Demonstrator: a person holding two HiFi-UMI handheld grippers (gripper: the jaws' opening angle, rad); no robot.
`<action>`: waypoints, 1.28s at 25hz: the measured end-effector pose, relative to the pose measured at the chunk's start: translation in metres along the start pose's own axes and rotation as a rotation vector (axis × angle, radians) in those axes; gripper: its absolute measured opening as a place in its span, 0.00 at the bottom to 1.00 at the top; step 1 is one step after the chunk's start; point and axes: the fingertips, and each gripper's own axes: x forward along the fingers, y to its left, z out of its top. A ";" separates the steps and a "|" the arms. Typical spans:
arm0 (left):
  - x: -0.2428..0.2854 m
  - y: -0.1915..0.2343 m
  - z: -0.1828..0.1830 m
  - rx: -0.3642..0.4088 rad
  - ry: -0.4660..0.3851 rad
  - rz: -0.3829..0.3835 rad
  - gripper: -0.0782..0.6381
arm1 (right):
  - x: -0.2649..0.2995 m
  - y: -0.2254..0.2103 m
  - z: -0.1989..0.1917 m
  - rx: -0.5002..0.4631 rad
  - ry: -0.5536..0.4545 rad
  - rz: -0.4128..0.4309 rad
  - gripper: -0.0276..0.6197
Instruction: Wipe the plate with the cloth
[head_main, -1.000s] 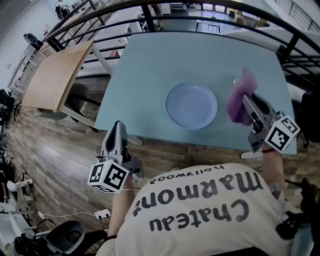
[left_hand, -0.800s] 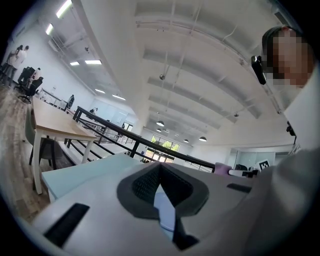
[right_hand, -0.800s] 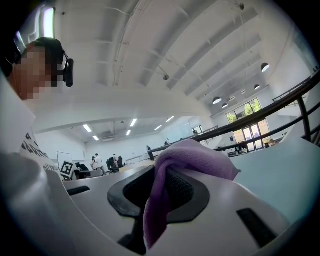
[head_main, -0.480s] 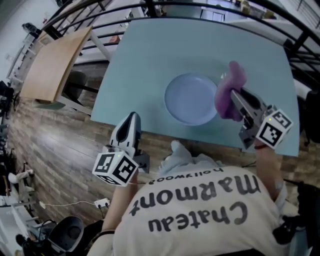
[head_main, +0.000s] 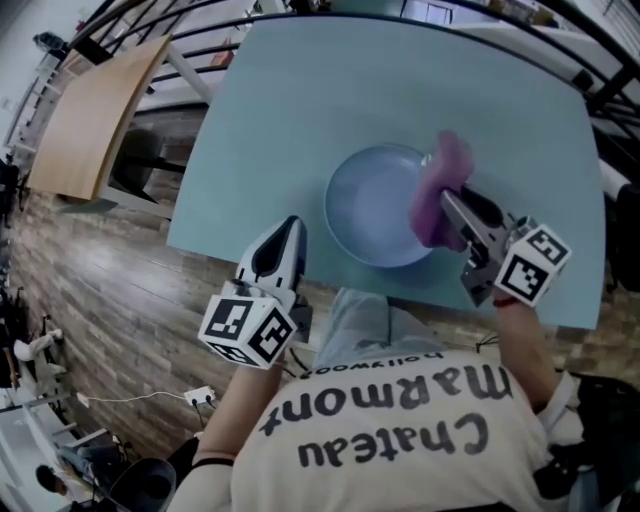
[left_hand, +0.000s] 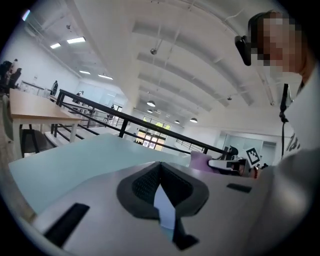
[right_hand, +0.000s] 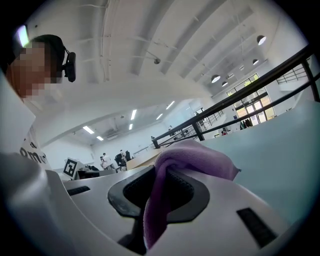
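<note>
A pale blue round plate (head_main: 372, 205) lies near the front edge of the light blue table (head_main: 300, 120). My right gripper (head_main: 447, 205) is shut on a purple cloth (head_main: 438, 195), which hangs over the plate's right rim; in the right gripper view the cloth (right_hand: 187, 165) is pinched between the jaws and bulges past them. My left gripper (head_main: 288, 228) is shut with nothing in it, its tip at the table's front edge, left of the plate. In the left gripper view its jaws (left_hand: 159, 175) meet, and the cloth (left_hand: 200, 161) shows far off at right.
A wooden table (head_main: 85, 115) stands to the left beyond a gap, with a chair beneath it. Black railings (head_main: 200, 50) run behind the blue table. The wooden floor (head_main: 110, 300) lies below the table's front edge.
Both grippers have moved forward and down towards the plate. The cloth has gone from right of the plate to over its right rim. The left gripper has reached the table's front edge.
</note>
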 end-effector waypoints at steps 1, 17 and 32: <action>0.008 0.006 -0.001 -0.001 0.011 0.013 0.11 | 0.009 -0.001 0.000 0.003 0.006 0.008 0.17; 0.109 0.052 -0.068 -0.054 0.375 0.006 0.24 | 0.122 -0.016 -0.033 0.067 0.142 0.093 0.17; 0.135 0.062 -0.120 -0.105 0.606 -0.031 0.30 | 0.165 -0.018 -0.085 0.031 0.333 0.067 0.17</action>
